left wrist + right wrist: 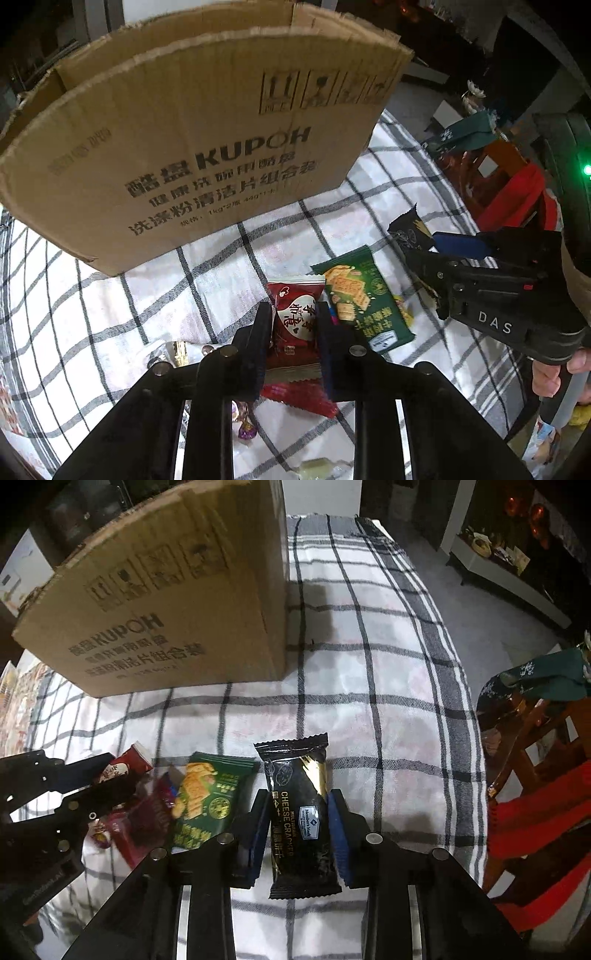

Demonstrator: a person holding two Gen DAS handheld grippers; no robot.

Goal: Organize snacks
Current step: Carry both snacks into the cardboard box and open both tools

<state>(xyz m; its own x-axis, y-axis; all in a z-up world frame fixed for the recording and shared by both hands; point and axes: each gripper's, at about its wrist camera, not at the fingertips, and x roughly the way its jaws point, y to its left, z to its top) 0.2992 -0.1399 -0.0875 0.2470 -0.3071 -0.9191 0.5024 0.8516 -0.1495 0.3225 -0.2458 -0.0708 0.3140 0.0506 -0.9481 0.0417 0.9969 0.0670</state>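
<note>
My left gripper (293, 310) is shut on a red snack packet (295, 314) with a white heart, held just above the checked cloth (147, 306). My right gripper (298, 797) is shut on a black cheese cracker packet (299, 812); in the left wrist view it shows at the right (421, 243) with the black packet (406, 229). A green cracker packet (360, 291) lies between them, also in the right wrist view (207, 797). A large open cardboard box (184, 147) stands behind the snacks, also seen from the right wrist (166, 602).
More red wrappers (136, 830) and small candies (245, 430) lie on the cloth near the left gripper. A pale green candy (317, 467) lies at the front. A wooden chair with red cloth (535, 805) stands right of the table edge.
</note>
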